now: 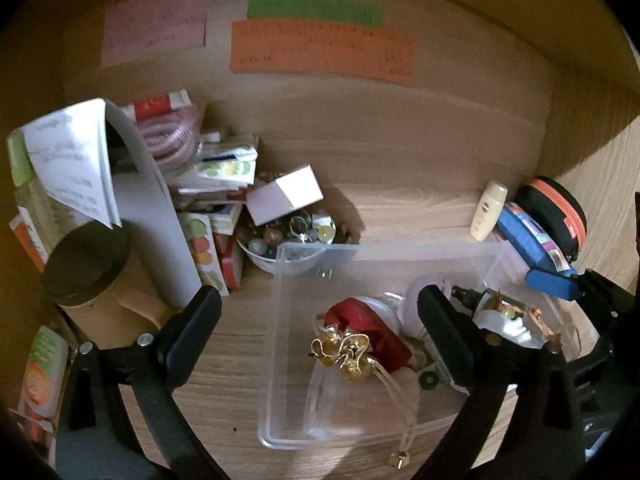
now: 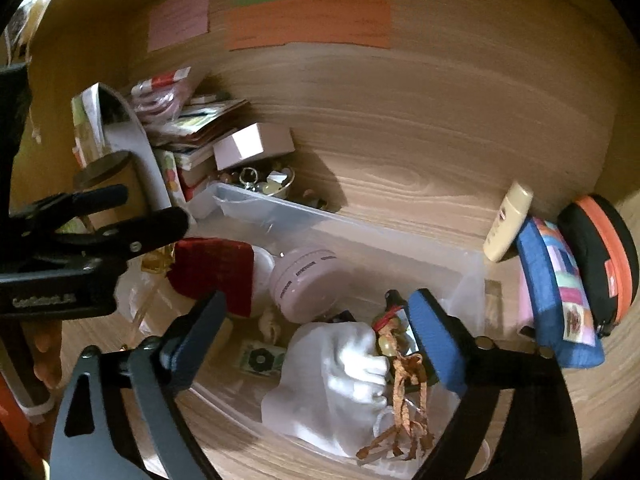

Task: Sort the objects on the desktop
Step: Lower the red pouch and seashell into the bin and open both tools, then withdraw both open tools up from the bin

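Blur softens most of the clutter, and the print on the pink [image 1: 154,36], green [image 1: 314,10] and orange paper slips [image 1: 322,52] at the back of the counter [image 1: 420,184] cannot be read. Small items deep in the clear plastic bin [image 1: 288,360] are partly hidden behind the black fingers, so several cannot be identified. Inside the bin lie a red pouch [image 1: 368,332], a gold ornament on a cord [image 1: 346,350], a pale lilac jar [image 2: 308,280] and a white cloth bag [image 2: 340,372] with brown leather strips [image 2: 404,412] beside it. Both tools hover over the bin, holding nothing: the left hand-held gripper [image 1: 320,308] has its jaws spread wide above the ornament, and the right hand-held gripper [image 2: 316,312], blue-padded, is equally wide apart around the cloth bag. Left of the bin crowd a bowl of beads and trinkets [image 1: 280,240], a small white box [image 1: 284,194], stacked cartons [image 1: 212,200], folded paper [image 1: 80,160] and a dark-lidded jar [image 1: 86,268]. To its right stand a cream bottle [image 1: 488,210], a blue pouch [image 1: 532,244] and a black-and-orange case [image 1: 556,212] — all close together.
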A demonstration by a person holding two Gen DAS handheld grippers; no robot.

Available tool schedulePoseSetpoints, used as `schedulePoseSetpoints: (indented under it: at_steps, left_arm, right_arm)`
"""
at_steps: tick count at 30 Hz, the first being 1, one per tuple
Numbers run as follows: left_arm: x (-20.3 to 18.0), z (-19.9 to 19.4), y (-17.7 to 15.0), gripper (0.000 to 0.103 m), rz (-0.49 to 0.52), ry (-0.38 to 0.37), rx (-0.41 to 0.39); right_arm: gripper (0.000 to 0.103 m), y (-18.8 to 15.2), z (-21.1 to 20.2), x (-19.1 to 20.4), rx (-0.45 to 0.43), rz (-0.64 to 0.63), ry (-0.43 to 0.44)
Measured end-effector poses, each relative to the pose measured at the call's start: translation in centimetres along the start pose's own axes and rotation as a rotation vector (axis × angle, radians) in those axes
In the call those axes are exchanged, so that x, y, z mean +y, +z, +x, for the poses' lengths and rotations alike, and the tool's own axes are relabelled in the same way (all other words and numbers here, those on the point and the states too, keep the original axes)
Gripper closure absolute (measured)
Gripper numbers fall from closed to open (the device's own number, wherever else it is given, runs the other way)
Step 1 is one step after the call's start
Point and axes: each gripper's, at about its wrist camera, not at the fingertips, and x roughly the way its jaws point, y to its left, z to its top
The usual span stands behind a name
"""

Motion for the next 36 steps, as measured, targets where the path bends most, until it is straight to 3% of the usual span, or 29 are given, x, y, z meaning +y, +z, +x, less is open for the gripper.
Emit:
schedulePoseSetpoints:
  at_steps: [10, 23, 33, 36]
  left_arm:
    - [-0.9, -3.5, 0.1, 0.002, -0.004, 0.047, -0.068]
    - [-3.5, -7.0, -1.6, 0.001, 0.041, 0.127, -0.116]
    - [-4.9, -9.3, -3.1, 0.001, 0.060, 0.132, -0.134]
    - [-5.3, -9.8, -3.7, 0.001, 0.058, 0.089, -0.124]
  right_arm:
    - [0.001, 0.6, -2.4, -0.7, -0.045, 0.023, -0.048]
    - [0.000, -1.0, -9.4, 0.2, -0.175, 0.003, -0.101]
    - [0.000, -3.1, -12.3, -0.5, -0.207, 0.038, -0.120]
    - [0.000, -3.4, -12.6, -0.6, -0.204, 0.047, -0.108]
